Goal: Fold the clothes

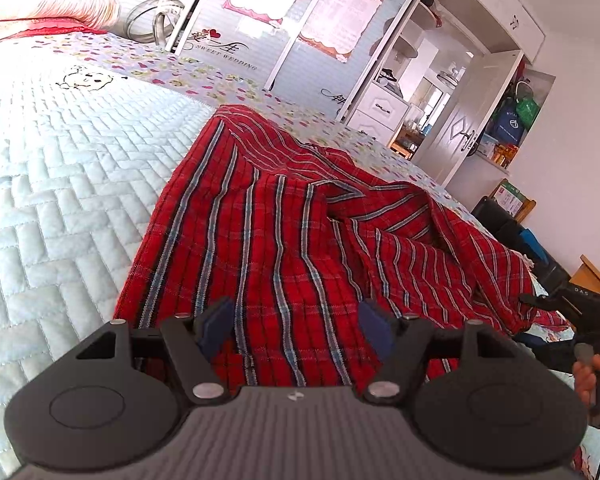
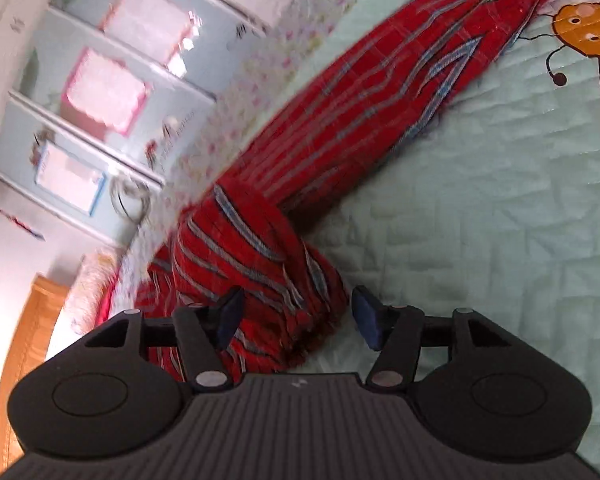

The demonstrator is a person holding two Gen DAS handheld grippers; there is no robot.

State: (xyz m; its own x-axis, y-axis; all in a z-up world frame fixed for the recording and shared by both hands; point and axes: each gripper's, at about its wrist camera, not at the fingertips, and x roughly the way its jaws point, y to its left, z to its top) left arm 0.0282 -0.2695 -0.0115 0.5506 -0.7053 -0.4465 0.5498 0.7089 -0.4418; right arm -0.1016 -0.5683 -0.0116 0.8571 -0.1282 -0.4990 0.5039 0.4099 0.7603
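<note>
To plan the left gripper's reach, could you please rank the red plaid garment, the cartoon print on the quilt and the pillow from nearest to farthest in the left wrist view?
From the left gripper:
1. Red plaid garment, directly beneath and ahead of the fingers.
2. Cartoon print, on the quilt far ahead to the left.
3. Pillow, at the bed's far left end.

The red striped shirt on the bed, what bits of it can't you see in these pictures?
- Left wrist view: the near hem of the red plaid cotton shirt is hidden behind the open left tongs.
- Left wrist view: its right sleeve end is crumpled, partly covered by the right tongs.
- Right wrist view: the shirt is blurred and cut off by the top edge.
</note>
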